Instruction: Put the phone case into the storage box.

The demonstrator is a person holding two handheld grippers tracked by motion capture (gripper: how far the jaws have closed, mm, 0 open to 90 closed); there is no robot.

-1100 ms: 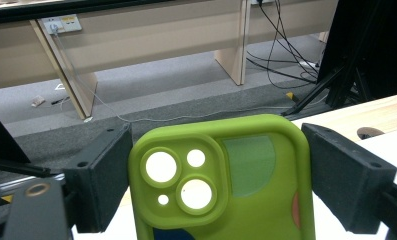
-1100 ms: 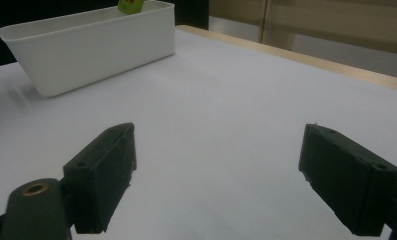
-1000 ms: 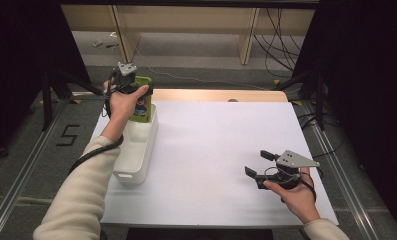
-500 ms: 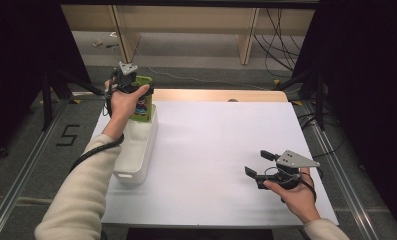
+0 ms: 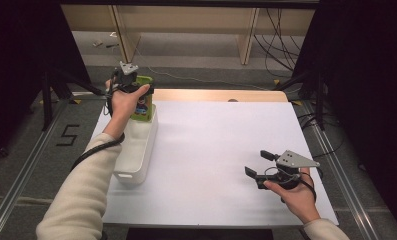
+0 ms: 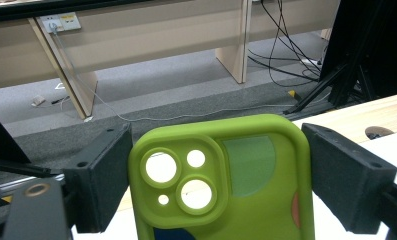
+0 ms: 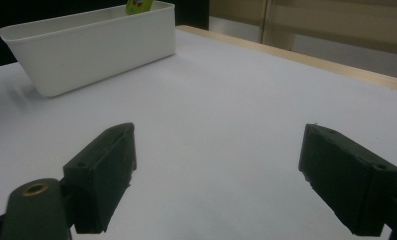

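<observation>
Nothing has shifted: left gripper (image 6: 206, 180) still pinches the green phone case (image 6: 231, 185) upright over the white bin (image 5: 136, 150) (ready for lowering); right gripper (image 5: 260, 164) rests spread.

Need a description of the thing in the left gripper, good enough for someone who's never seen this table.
Start at the white table and find the long white bin along its left edge. At the bin's far end, the left gripper holds a lime-green phone case upright between its fingers. It is the one bright green item, with round camera cutouts.

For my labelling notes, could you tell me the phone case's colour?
Lime green phone case; clearest in the left gripper view.
</observation>
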